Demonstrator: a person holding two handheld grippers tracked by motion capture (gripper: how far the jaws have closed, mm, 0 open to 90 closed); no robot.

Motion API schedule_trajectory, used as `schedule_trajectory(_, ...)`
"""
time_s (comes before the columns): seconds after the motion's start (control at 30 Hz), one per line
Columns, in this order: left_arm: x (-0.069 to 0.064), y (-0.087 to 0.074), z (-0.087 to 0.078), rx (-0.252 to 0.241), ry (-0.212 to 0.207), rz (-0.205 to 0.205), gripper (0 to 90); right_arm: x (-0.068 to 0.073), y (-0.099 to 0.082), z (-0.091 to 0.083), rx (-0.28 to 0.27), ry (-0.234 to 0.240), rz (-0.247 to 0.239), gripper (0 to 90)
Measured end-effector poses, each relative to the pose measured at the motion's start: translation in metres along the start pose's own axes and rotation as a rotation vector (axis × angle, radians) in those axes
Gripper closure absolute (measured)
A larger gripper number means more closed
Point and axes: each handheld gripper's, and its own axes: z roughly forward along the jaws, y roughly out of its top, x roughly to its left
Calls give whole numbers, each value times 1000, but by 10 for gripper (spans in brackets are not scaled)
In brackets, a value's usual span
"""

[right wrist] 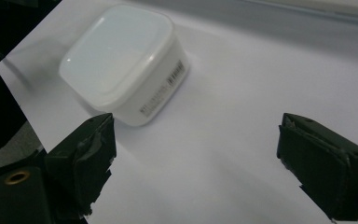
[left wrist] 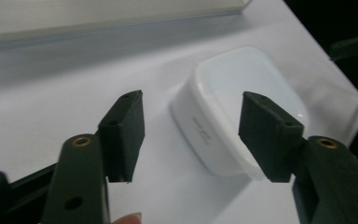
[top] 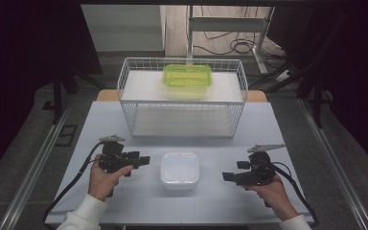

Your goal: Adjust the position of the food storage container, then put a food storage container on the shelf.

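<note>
Two hand-held grippers flank a small white square plastic lidded container (top: 179, 170) on a table.

The left gripper (top: 143, 160) and right gripper (top: 228, 177) both point inward at the container from either side with jaws apart and nothing between them, seemingly set for a two-sided approach. The container sits near the front of a pale grey tabletop (top: 105, 124). Behind it stands a white wire rack (top: 124, 91) carrying a translucent green plastic box (top: 187, 75) on its upper shelf. Dark surroundings; cables (top: 230, 45) on the floor beyond.
</note>
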Motion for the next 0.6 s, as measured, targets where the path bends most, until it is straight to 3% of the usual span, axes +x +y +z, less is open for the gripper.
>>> schedule_trajectory(0.07,-2,-1,-1,3,0,-1,365,13,7,0,-21,23,-29,109)
schedule_trajectory(0.2,-8,-5,-6,2,11,-5,356,25,11,4,-32,64,-47,114)
schedule_trajectory(0.33,-10,-7,-6,11,-17,-27,345,34,12,15,-19,80,-58,122)
schedule_trajectory(0.47,-11,-8,1,27,-38,-57,345,35,14,23,-19,89,-30,155)
schedule_trajectory(0.5,-9,-8,6,43,-54,-72,347,33,16,27,-24,102,1,181)
schedule_trajectory(0.6,-8,-8,11,56,-77,-89,350,31,18,31,-28,114,36,211)
